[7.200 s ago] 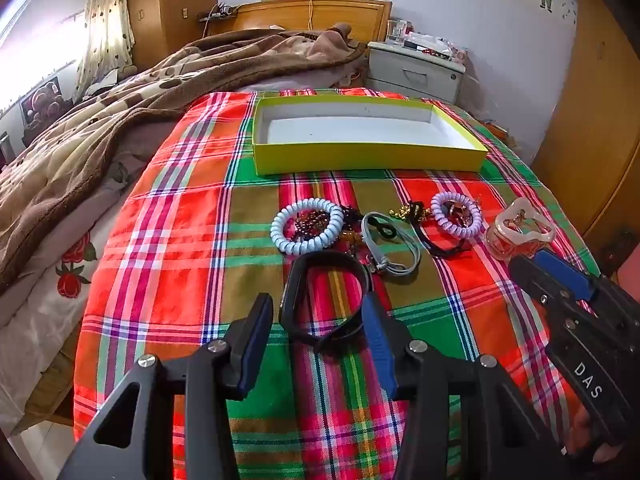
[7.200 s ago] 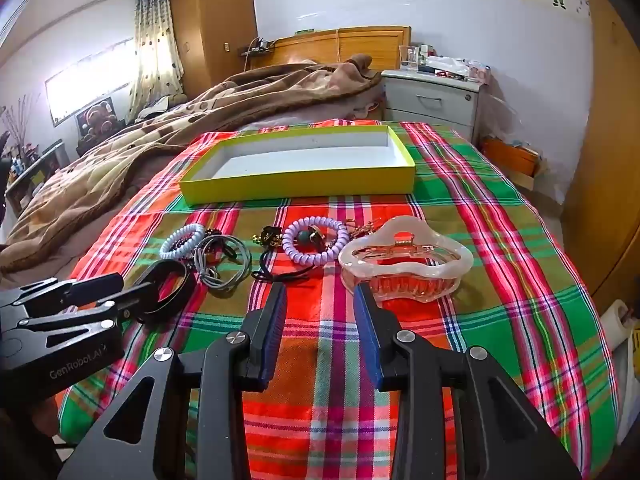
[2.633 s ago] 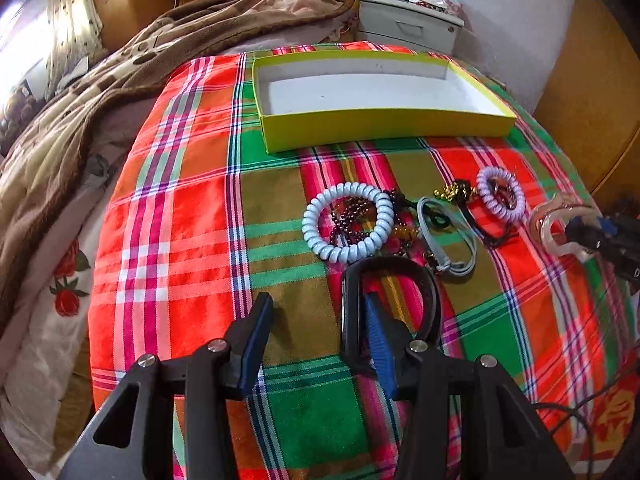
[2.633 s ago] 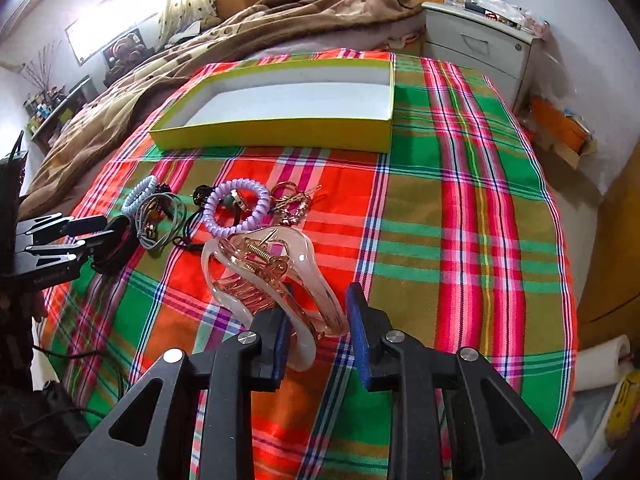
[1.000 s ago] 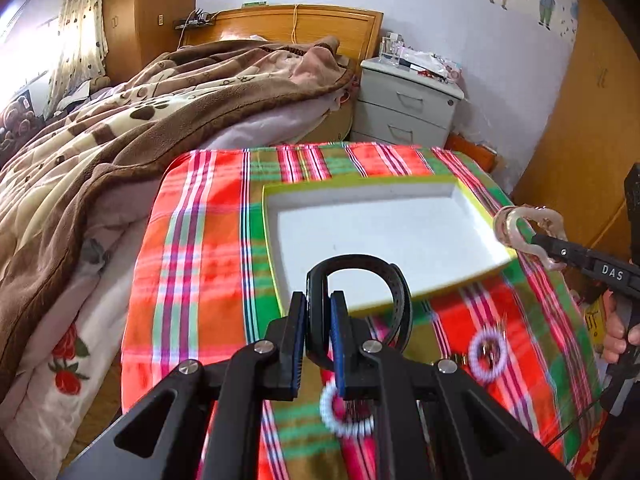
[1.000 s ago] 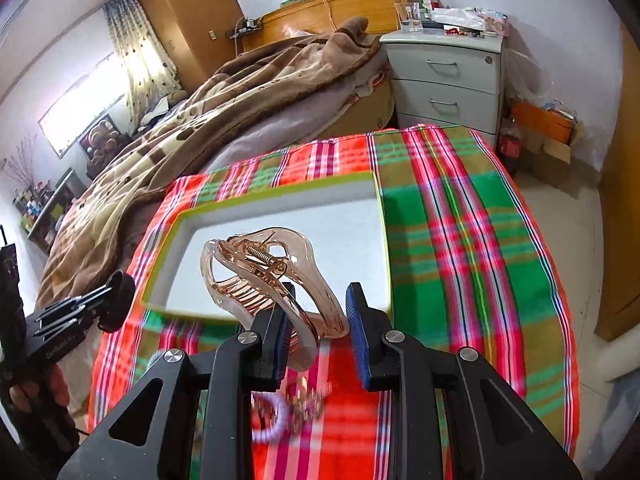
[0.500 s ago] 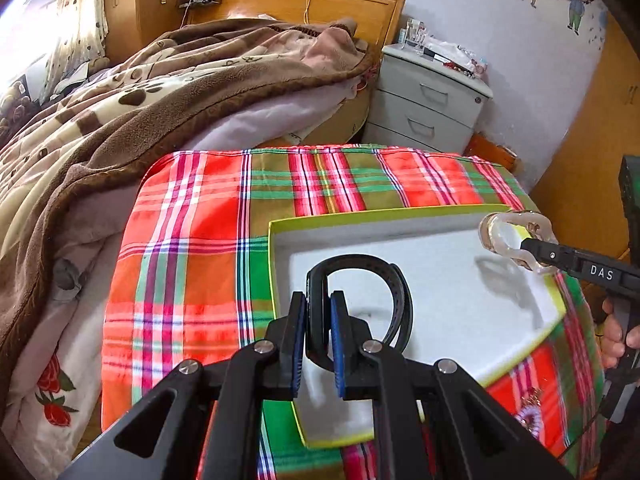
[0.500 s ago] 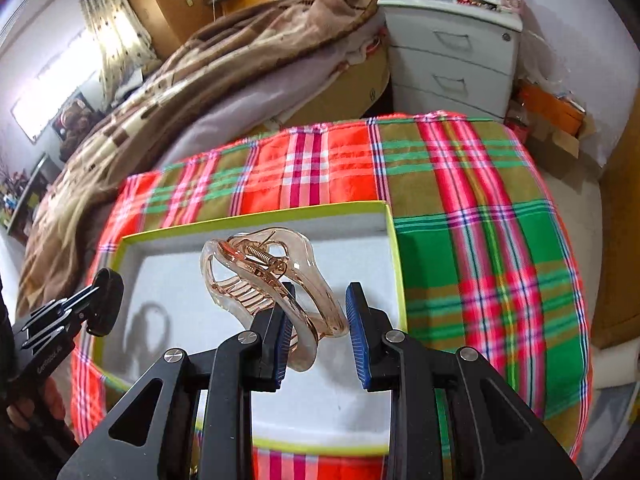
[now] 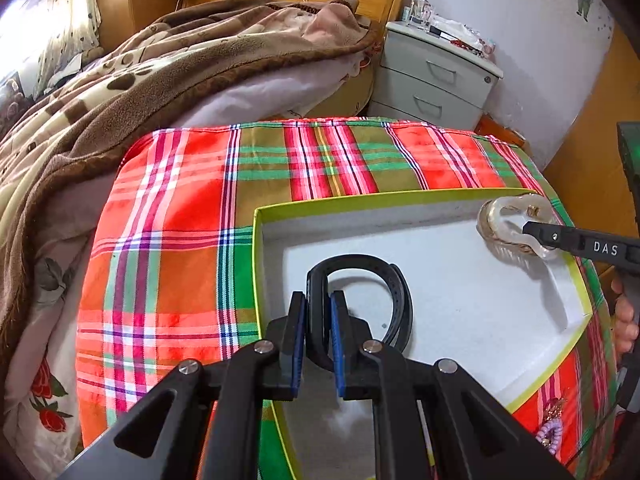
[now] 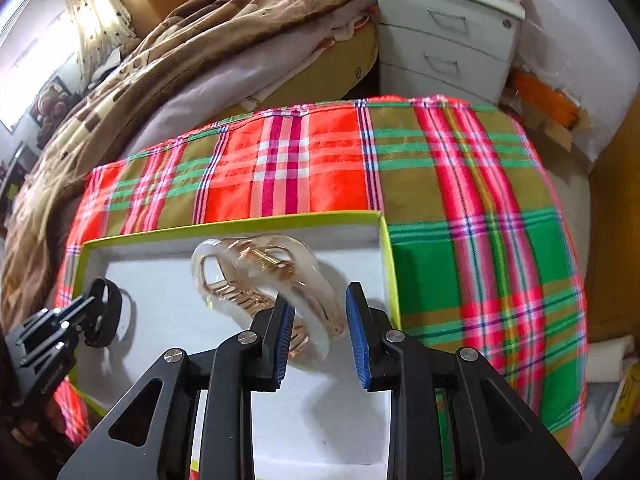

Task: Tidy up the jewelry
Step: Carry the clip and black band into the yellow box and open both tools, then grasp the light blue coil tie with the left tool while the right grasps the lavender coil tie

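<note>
Daylight enters through the curtained window (image 9: 52,36) at far left, overexposed to white. Room evenly bright. Soft shadows fall inside the white box (image 9: 472,312). Fisheye bends edges; corners vignette black. Right-wrist view shows motion blur.

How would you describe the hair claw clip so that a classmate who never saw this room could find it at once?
Start at the plaid cloth on the bed and find the shallow yellow-green box with a white floor. Above its right end, the right hand-held gripper holds the hair claw clip. It is clear pinkish plastic with teeth, unlike the black band nearby.
</note>
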Demonstrator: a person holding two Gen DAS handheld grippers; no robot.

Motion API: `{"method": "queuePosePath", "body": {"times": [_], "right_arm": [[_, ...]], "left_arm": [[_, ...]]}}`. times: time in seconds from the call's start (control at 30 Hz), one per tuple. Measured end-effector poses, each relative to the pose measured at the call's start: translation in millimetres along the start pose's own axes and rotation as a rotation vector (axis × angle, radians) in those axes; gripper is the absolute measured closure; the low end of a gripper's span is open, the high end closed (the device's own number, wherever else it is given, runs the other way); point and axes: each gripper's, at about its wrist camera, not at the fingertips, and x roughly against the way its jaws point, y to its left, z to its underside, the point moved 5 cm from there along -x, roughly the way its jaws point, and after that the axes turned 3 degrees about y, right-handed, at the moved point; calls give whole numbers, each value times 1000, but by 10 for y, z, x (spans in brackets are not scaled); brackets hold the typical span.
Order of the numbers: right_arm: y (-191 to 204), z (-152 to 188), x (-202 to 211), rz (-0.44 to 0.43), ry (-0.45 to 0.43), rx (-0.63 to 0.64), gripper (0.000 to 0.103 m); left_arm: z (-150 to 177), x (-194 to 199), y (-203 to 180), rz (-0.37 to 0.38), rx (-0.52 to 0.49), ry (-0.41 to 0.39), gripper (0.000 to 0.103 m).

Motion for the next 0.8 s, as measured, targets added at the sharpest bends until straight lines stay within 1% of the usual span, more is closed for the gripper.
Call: {"method": "queuePosePath", "body": {"times": [0.2, 0.3, 0.37, 0.4, 0.47, 0.57, 0.63, 0.7, 0.73, 0.8], "right_arm": [[-1, -36, -6, 5, -1, 8, 76], [22, -49, -3, 28, -17, 25, 76], [39, -54, 7, 38, -31, 44, 74], [50, -59, 9, 40, -39, 49, 71], [50, -62, 38, 67, -54, 60, 68], [78, -75, 86, 94, -83, 96, 68], [89, -78, 102, 84, -87, 101, 68], [89, -73, 132, 95, -102, 100, 68], [95, -71, 153, 95, -114, 101, 68], [90, -67, 203, 85, -135, 96, 68]], "left_arm": [[-11, -11, -14, 3, 1, 5, 89], [-25, -6, 1, 5, 17, 3, 87], [-37, -5, 7, 11, 22, 3, 83], [-38, -2, 5, 19, 23, 4, 82], [-35, 4, 3, 24, 24, 4, 80], [-28, 30, -3, 30, 23, 1, 77], [-27, 63, -16, 35, 14, -5, 74], [-26, 109, -18, 38, 15, -14, 70], [-25, 133, -17, 37, 15, -18, 65], [-16, 197, -8, 39, 17, -26, 64]]}}
